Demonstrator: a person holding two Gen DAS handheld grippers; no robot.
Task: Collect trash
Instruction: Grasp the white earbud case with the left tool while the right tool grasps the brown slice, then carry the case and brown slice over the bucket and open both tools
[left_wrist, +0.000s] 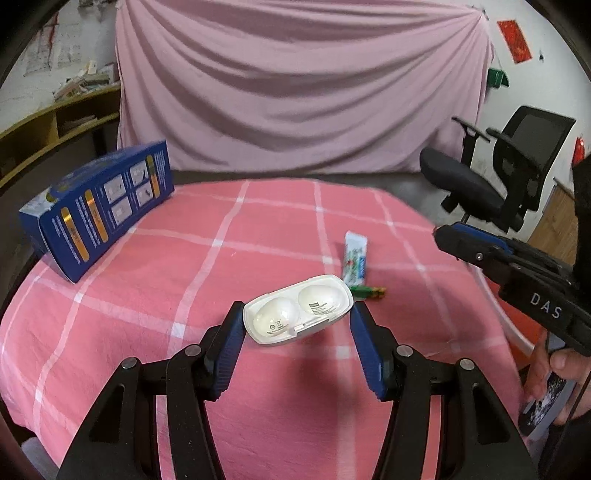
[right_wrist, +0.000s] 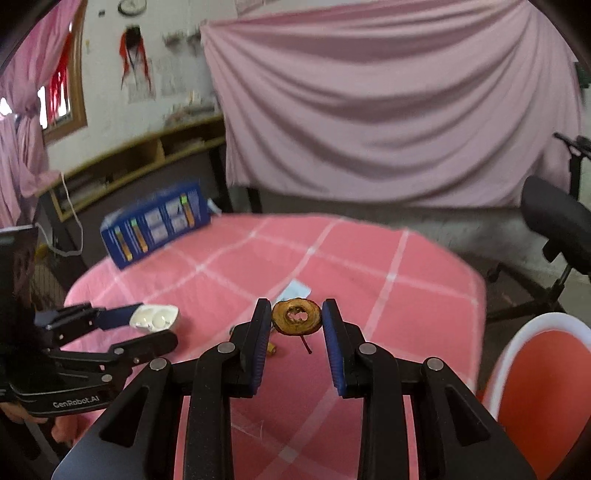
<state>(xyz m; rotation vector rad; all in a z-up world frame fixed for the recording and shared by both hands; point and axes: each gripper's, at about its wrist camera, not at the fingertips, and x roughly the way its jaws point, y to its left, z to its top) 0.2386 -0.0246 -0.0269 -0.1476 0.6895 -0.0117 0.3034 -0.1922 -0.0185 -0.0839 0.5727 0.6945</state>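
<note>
Right gripper (right_wrist: 297, 321) up front, blue pads pinching a dried fruit slice (right_wrist: 296, 316); I've got it clear of the cloth.

My left gripper (left_wrist: 297, 319) is about half open and clamped across a white plastic shell (left_wrist: 297, 308), its long axis running pad to pad. The red-and-white bin (right_wrist: 535, 384) sits low to the right, so my right hand is nearer and should go first. A sachet (left_wrist: 355, 258) and green wrapper (left_wrist: 367, 291) lie on the pink checked tablecloth (left_wrist: 147, 295), blue box (left_wrist: 99, 203) far left, pink drape (left_wrist: 295, 85) behind.
</note>
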